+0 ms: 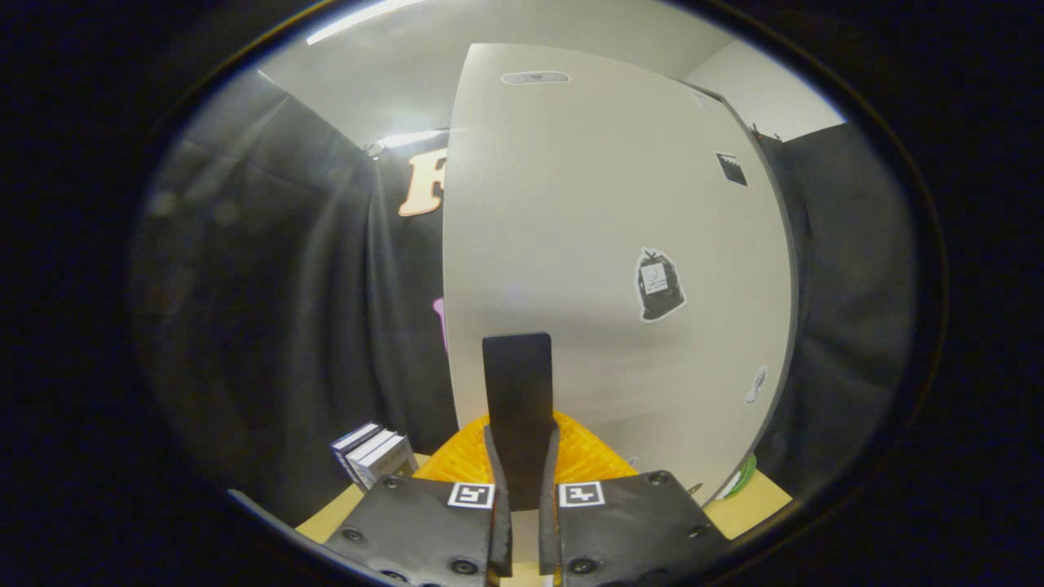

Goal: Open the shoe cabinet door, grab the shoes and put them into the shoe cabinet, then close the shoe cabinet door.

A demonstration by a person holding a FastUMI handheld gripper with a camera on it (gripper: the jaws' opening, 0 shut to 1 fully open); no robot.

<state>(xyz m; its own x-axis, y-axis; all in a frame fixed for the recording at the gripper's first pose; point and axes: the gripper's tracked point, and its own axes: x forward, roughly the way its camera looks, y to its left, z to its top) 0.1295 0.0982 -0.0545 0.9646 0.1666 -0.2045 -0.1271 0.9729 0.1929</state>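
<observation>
Gripper [522,469] pressed together before the cabinet door [603,269] — orange object [587,456] mostly hidden behind it.

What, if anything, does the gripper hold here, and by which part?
The gripper is shut on a flat dark tab that stands up in front of the pale cabinet door. Both fingers pinch its lower end. It may be the door's handle, though that is uncertain.

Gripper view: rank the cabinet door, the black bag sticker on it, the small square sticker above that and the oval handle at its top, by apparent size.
1. Cabinet door, by far.
2. Bag sticker.
3. Oval handle.
4. Square sticker, close to the handle; fisheye squeezes both, so unsure.
</observation>
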